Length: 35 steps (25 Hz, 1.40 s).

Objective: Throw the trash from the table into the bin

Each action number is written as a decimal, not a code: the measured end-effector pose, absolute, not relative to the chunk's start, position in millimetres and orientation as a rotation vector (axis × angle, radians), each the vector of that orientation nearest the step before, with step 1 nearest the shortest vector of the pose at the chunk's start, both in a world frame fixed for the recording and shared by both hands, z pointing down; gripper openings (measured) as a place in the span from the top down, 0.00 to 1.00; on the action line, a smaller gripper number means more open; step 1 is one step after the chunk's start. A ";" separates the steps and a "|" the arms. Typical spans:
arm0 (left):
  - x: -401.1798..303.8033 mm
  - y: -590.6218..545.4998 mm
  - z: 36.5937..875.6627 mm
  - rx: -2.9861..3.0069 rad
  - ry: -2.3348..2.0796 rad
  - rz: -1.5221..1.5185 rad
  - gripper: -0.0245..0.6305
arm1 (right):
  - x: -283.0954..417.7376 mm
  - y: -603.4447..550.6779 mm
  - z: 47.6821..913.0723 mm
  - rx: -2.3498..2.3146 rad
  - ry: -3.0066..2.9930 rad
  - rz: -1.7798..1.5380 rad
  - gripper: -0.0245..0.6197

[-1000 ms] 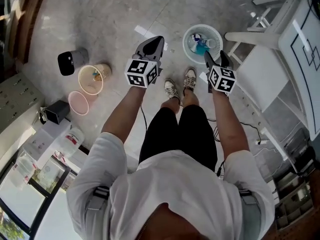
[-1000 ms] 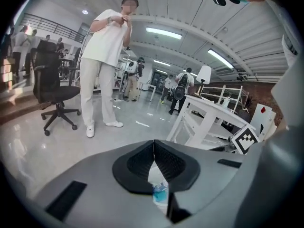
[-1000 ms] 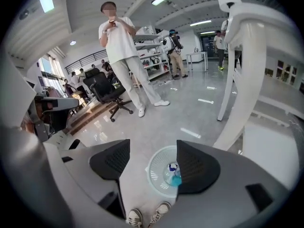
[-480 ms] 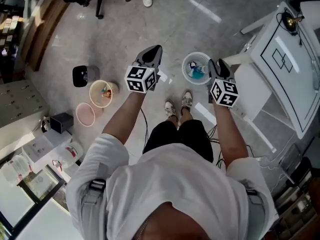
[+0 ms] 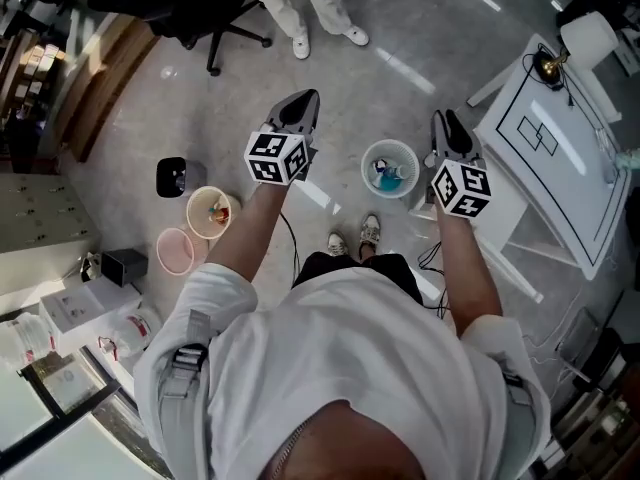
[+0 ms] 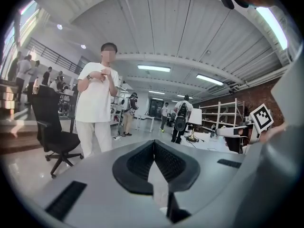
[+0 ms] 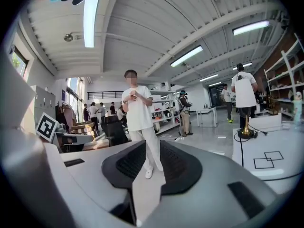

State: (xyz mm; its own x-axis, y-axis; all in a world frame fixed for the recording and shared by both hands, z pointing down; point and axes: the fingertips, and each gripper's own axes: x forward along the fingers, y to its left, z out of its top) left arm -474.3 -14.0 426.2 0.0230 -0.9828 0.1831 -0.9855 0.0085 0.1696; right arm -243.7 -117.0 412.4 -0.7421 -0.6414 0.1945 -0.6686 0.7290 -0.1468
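A white bin (image 5: 390, 168) with blue and white trash inside stands on the floor in front of my feet. It lies between my two grippers in the head view. The white table (image 5: 555, 148) with black outlined rectangles is at the right. My left gripper (image 5: 303, 103) (image 6: 153, 144) is held up level, shut with nothing in it. My right gripper (image 5: 447, 123) (image 7: 153, 146) is also raised and level. Its jaws have just been closing, a narrow gap still shows between the pads, and nothing is between them.
A beige bin (image 5: 212, 211) with scraps, a pink bin (image 5: 176, 251) and a black box (image 5: 175, 176) sit on the floor at the left. A black office chair (image 5: 215, 13) and a standing person (image 6: 97, 108) are ahead. A brass lamp (image 5: 548, 65) stands on the table.
Both grippers have risen from above the bin to chest height and tipped up to level. The right jaws have narrowed. The floor things now look smaller and farther.
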 end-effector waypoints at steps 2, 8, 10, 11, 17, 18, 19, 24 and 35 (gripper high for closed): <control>-471.5 -12.5 412.5 2.071 -2.048 0.000 0.95 | -240.7 -112.6 395.8 1.066 -2.826 0.281 0.83; -467.1 -12.9 380.8 2.117 -2.083 -0.050 0.95 | -234.6 -103.9 365.6 1.054 -2.881 0.206 0.86; -467.5 -9.9 375.1 2.125 -2.088 -0.056 0.95 | -233.6 -99.7 359.8 1.056 -2.889 0.193 0.86; -467.5 -8.4 372.6 2.130 -2.089 -0.057 0.95 | -233.1 -97.8 356.9 1.058 -2.892 0.187 0.87; -464.2 -5.5 361.4 2.153 -2.101 -0.068 0.95 | -229.7 -93.1 347.8 1.065 -2.903 0.167 0.87; -462.7 -5.9 361.0 2.157 -2.101 -0.067 0.95 | -228.3 -93.4 347.5 1.068 -2.905 0.166 0.87; -461.5 -5.9 360.5 2.159 -2.100 -0.066 0.95 | -227.5 -93.4 346.9 1.071 -2.906 0.165 0.88; -460.6 -0.3 352.6 2.170 -2.089 -0.095 0.95 | -227.9 -88.8 341.4 1.082 -2.911 0.159 0.88; -431.9 6.6 341.0 2.268 -2.007 -0.136 0.95 | -208.2 -62.4 331.4 1.177 -2.901 0.145 0.95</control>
